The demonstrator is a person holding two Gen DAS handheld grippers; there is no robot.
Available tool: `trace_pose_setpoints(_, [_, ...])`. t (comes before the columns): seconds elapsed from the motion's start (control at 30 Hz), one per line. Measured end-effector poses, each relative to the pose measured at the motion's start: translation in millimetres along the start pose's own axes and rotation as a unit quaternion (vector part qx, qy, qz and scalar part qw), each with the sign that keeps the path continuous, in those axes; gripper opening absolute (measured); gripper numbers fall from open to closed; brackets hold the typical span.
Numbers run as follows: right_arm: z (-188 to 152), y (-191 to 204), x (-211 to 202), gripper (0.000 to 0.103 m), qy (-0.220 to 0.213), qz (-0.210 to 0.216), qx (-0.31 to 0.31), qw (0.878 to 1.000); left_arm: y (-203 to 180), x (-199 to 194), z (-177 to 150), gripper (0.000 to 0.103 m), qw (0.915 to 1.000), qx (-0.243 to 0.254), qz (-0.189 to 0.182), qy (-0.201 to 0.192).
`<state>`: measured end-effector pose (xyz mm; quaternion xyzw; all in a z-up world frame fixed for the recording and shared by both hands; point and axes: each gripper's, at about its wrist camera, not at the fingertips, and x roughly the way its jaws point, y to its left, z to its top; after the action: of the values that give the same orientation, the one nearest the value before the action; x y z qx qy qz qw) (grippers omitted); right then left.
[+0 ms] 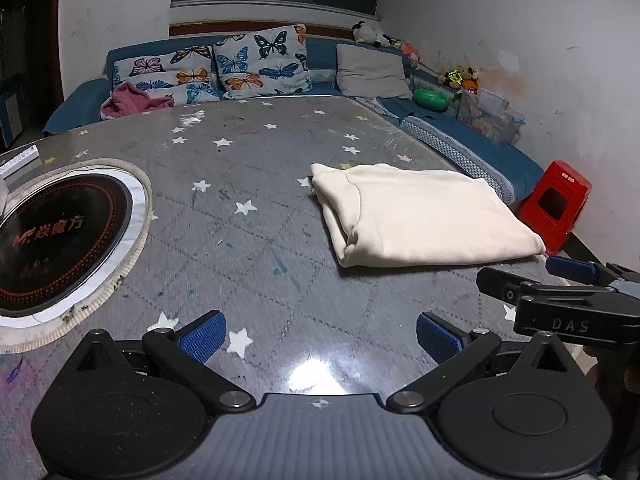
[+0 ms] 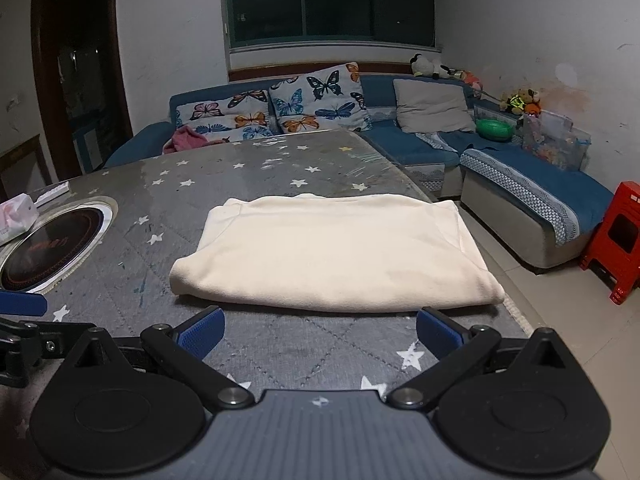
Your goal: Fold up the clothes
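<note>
Induction hob (image 1: 60,240): set into the table (image 1: 248,248) at far left, unused.

Left gripper (image 1: 320,334): fingers spread wide, empty, hovering over bare table left of the garment.

Cream garment (image 2: 332,252): folded into a compact layered rectangle, lying flat near the table's right edge, touched by neither gripper.

Right gripper (image 2: 320,330): fingers spread wide, empty, just short of the garment's near edge.

Status: folding appears complete or nearly so; at most a final tidy or set-aside remains.

Red stool (image 2: 616,240): on floor, right.
</note>
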<state>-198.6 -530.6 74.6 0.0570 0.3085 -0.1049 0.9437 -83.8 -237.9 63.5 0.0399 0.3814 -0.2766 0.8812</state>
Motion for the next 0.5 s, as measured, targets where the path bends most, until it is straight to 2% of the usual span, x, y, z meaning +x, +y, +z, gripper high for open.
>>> trace_pose_setpoints(0.5, [-3.7, 6.8, -15.5, 0.103, -0.012, -0.019, -0.009, 1.0, -8.8, -12.9, -8.0, 0.103, 0.9997, 0.018, 0.018, -0.005])
